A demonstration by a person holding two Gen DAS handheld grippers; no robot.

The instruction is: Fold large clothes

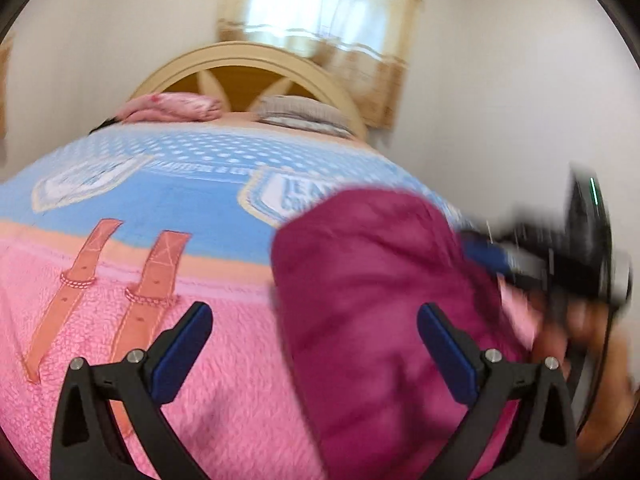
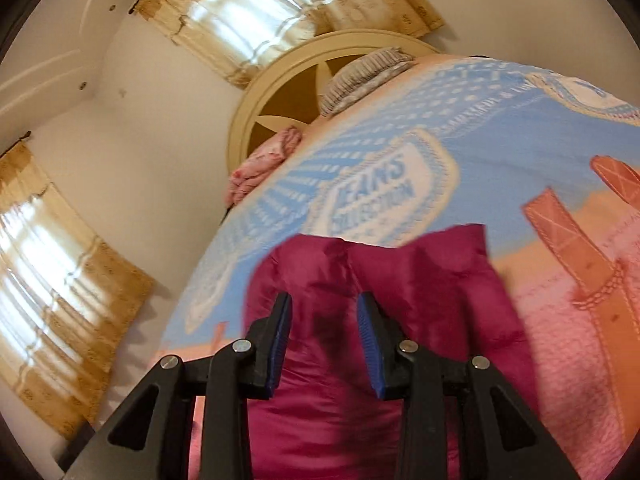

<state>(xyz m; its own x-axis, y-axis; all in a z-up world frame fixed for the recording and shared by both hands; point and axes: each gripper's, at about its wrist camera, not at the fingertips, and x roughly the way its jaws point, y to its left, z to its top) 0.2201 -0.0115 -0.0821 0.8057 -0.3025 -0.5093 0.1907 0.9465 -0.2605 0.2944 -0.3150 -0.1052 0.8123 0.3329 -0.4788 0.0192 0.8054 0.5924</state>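
Observation:
A magenta garment (image 1: 372,280) lies bunched on the pink and blue bedspread (image 1: 160,208). My left gripper (image 1: 316,316) is open wide and empty; its right finger hangs over the garment's left part. My right gripper shows at the right of that view (image 1: 492,258), blurred, at the garment's far edge. In the right wrist view the garment (image 2: 440,280) lies under and between the fingers of my right gripper (image 2: 324,308), whose jaws stand partly apart with fabric between them; the frames do not show whether they pinch it.
The bed has a cream arched headboard (image 1: 256,60) with a pink pillow (image 1: 176,106) and a grey pillow (image 1: 300,114). Curtained windows (image 2: 240,4) and white walls surround it. The bed edge drops off at the left in the right wrist view.

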